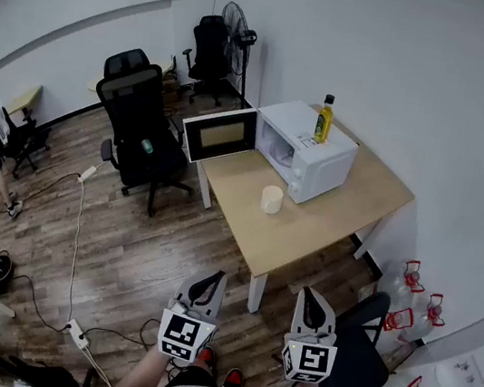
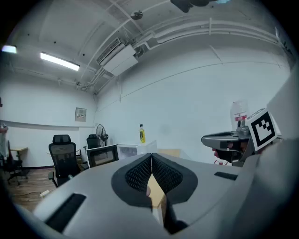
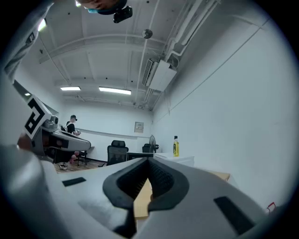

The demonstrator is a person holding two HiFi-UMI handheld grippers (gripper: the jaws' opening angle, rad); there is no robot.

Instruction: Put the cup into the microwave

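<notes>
The cup (image 1: pixel 271 199) stood upright on the pale wooden bench (image 1: pixel 326 239), out in the open, just in front of the microwave (image 1: pixel 317 159) and apart from it. The microwave's door (image 1: pixel 220 135) was swung wide to the left, hanging out past the bench's far-left edge, the cavity open. On top of the white casing, a yellow bottle (image 1: pixel 325 119) with a dark cap stood upright.

Down at the near side, both claws were held off the bench, well apart from the cup. The left claw (image 1: pixel 209 282) had its pads pressed together with nothing pinched between them; its own view showed the dark ribbed pads (image 2: pixel 140 175) meeting along a thin line, with the bench's light wood showing below them. The right claw (image 1: pixel 313 301) was the same story: pads together at the tips, empty, and pointing towards the bench, with the bottle off to the right in its view.

Left of the bench, a black office chair (image 1: pixel 139 120) sat on the wood floor. A standing fan (image 1: pixel 241 36) was against the far wall. Water jugs (image 1: pixel 410 290) with red handles crowded the floor to the right.
</notes>
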